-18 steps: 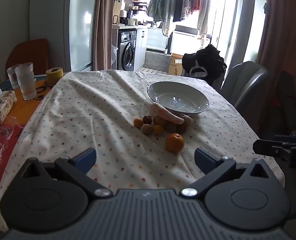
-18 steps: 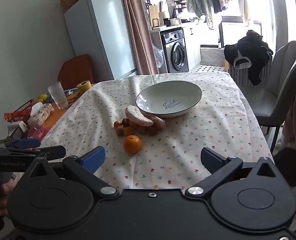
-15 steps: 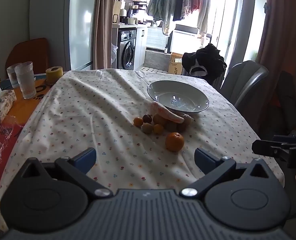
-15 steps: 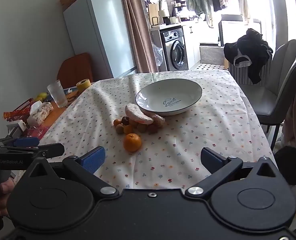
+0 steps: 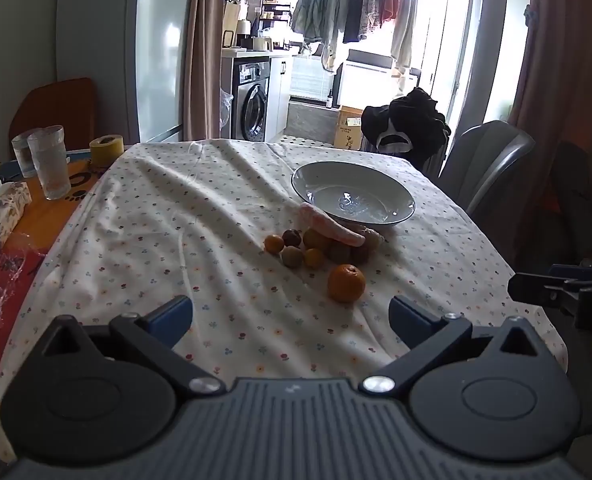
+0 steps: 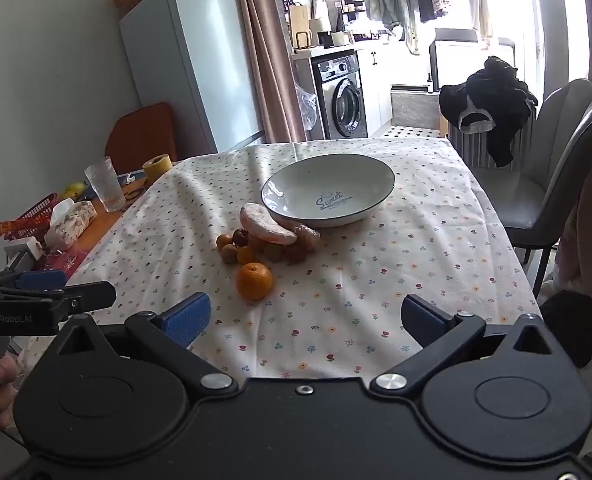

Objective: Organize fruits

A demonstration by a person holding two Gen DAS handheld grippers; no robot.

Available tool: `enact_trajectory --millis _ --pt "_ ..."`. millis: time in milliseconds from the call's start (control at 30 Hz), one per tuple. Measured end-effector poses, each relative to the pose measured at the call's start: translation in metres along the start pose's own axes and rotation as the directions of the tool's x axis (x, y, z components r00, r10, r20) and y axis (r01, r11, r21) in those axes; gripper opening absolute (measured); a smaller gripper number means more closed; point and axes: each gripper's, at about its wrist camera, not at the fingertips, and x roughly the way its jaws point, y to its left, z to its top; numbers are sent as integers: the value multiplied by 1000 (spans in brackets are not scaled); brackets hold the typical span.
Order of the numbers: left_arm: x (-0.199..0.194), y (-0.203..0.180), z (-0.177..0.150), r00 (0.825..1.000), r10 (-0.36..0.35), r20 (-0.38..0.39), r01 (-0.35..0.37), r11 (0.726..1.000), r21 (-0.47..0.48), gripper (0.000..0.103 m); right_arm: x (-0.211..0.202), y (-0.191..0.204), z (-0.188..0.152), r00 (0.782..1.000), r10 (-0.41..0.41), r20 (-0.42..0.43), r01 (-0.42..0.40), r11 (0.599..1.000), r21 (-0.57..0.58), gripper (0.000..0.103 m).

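The fruit sits in a loose heap on the tablecloth (image 6: 395, 264), none of it in the bowl (image 6: 292, 184) yet. The orange (image 6: 254, 281) lies alone at the heap's 6 o'clock, nearest the grippers and apart from the rest, so it looks the easiest first pick. Behind it cluster the small fruits (image 6: 236, 250), yellow, brown and dark red, touching one another. A pink wedge (image 6: 264, 226) lies across their top, its far end against the bowl's near rim. The bowl stands empty at the heap's 1 o'clock in the right view, close enough that each piece needs only a short carry; it is probably set there as the collecting dish.

The right gripper (image 6: 303, 318) hangs above the table's near edge, fingers spread wide and holding nothing, the orange at about 11 o'clock from it. The left gripper (image 5: 290, 316) is likewise spread and empty, the orange at its 1 o'clock. Both seem poised for an approach.

Off the cloth at 9 o'clock stand glasses (image 5: 52, 162), a tape roll (image 5: 106, 146) and a tissue pack (image 5: 4, 210), well apart from the fruit.
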Motion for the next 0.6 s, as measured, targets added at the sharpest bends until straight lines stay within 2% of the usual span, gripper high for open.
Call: enact_trajectory --millis 600 --pt "-5 3 4 1000 -3 17 3 1000 -3 103 -2 -2 3 1000 -2 17 2 1000 -1 103"
